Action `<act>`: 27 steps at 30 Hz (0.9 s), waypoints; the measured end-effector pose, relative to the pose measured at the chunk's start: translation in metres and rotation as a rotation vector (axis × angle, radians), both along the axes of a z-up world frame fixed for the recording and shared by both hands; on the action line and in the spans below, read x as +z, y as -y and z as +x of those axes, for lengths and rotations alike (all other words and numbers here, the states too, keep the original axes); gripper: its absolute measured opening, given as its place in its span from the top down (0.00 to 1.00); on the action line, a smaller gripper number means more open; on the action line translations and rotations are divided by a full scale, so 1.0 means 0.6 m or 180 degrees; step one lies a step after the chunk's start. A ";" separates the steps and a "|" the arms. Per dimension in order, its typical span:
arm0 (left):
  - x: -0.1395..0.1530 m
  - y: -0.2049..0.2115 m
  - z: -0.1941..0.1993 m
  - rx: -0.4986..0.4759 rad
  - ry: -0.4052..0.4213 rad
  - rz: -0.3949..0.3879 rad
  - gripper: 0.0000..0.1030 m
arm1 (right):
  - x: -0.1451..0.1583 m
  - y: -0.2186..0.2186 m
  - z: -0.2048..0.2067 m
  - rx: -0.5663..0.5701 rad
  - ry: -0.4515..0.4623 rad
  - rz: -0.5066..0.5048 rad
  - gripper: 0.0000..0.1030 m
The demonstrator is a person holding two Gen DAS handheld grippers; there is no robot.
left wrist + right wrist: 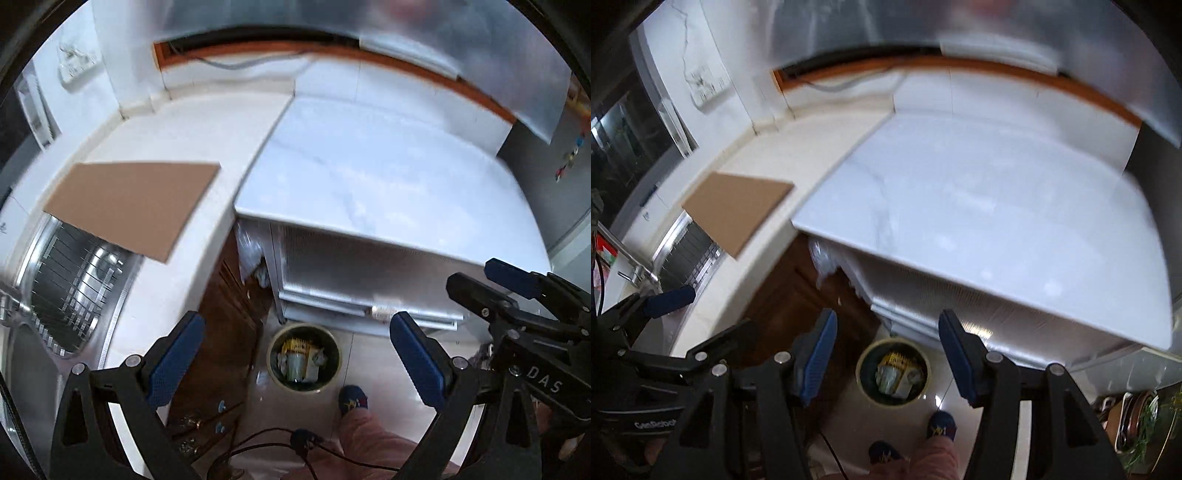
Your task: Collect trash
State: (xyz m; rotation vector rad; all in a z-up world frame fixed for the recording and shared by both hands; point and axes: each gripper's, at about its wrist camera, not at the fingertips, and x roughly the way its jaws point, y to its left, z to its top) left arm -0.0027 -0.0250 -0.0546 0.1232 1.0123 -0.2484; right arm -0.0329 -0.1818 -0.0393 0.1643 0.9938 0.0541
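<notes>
Plainly both tools hung empty above the filled bin.
Left tool (297, 354) and right tool (886, 354) gaped wide, holding nothing; trash sat inside the waste bin (334, 341) on the floor, near the table (369, 177), likely dropped there.

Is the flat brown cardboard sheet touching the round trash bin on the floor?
Apart. In the left wrist view, the flat brown cardboard sheet lies on the white countertop, while the round trash bin stands far below on the floor.
</notes>
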 end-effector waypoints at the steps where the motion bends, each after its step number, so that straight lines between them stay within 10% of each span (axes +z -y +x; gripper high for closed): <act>1: 0.013 0.001 -0.005 0.0013 0.0053 0.0003 0.03 | 0.016 -0.001 -0.003 -0.0008 0.0042 0.0002 0.44; 11: 0.128 -0.006 -0.033 0.0169 0.0505 -0.0064 0.03 | 0.126 -0.007 -0.026 -0.0080 0.0469 0.0021 0.44; 27: 0.175 -0.003 -0.042 0.0428 0.0761 -0.0045 0.03 | 0.186 -0.012 -0.039 -0.0097 0.0814 -0.0250 0.44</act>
